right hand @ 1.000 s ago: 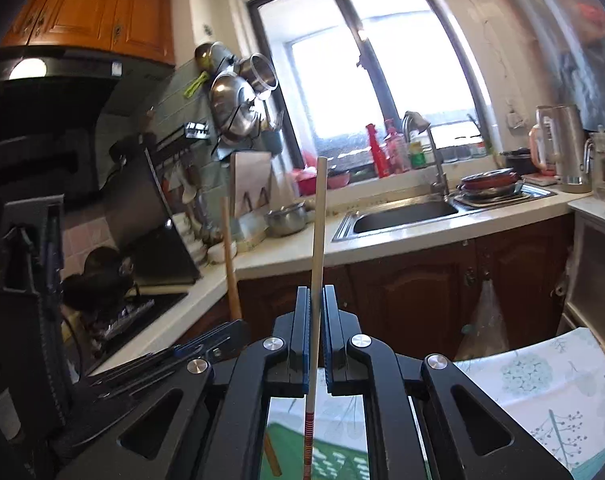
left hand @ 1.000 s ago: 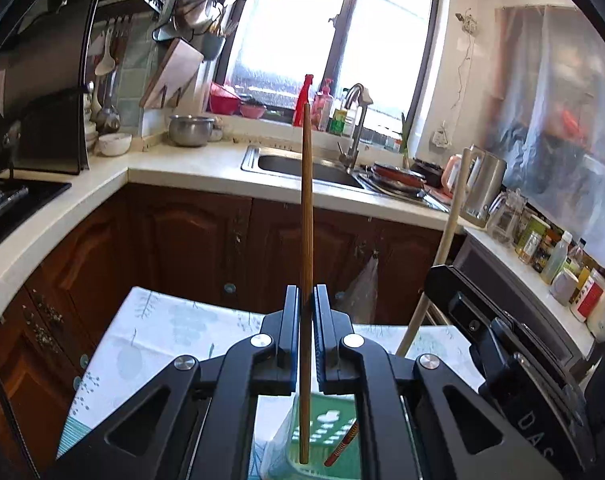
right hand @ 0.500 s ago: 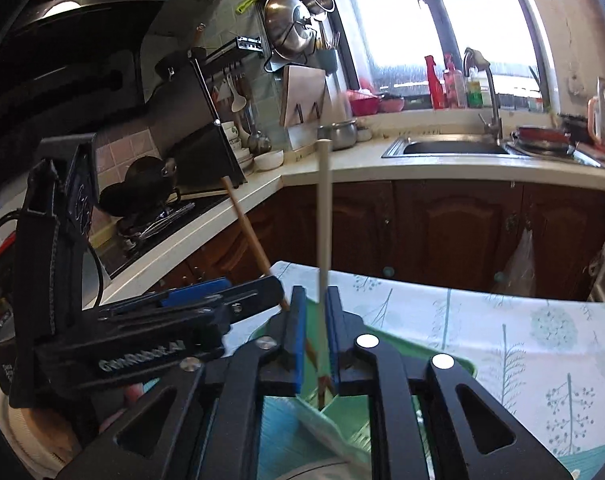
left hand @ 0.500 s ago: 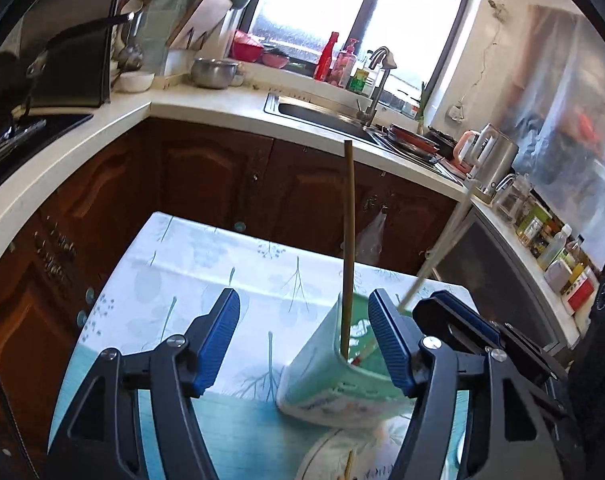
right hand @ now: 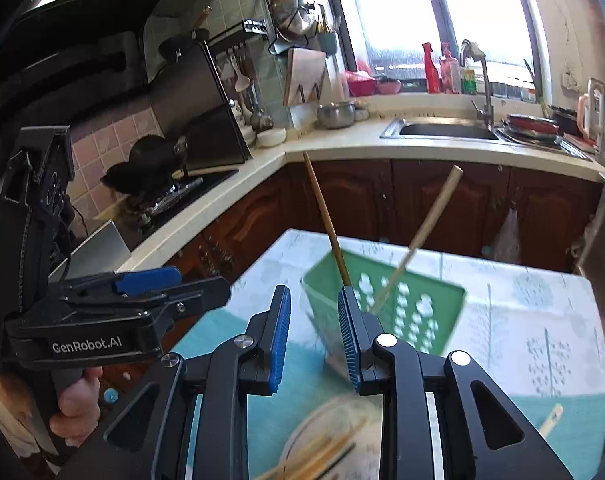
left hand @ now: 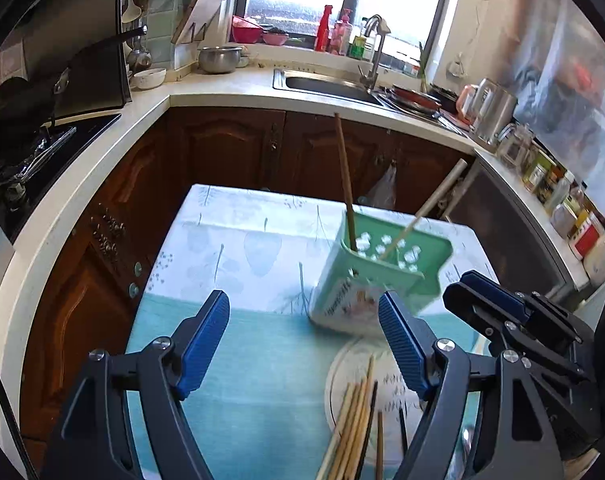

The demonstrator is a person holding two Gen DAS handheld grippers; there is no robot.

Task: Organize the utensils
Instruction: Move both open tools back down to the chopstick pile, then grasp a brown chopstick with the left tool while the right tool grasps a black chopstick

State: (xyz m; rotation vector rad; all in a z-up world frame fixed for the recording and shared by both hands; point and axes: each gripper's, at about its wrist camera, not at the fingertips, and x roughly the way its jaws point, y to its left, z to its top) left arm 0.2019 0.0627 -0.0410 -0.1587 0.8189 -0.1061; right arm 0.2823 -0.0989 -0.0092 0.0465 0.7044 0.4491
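In the left wrist view the left gripper (left hand: 304, 340) sits low in the frame, its jaws opening with nothing between them. The green holder (left hand: 386, 276) stands right of centre on the table (left hand: 230, 248), just beyond the right fingertip, holding a brown chopstick (left hand: 344, 176) and a pale chopstick (left hand: 430, 208). More chopsticks (left hand: 358, 420) lie on a plate (left hand: 398, 384) at lower centre. The right gripper (right hand: 314, 332) is partly apart and empty, with the holder beyond its tips.

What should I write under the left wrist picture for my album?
Open left gripper above a plate of chopsticks, with two chopsticks standing in the green holder.
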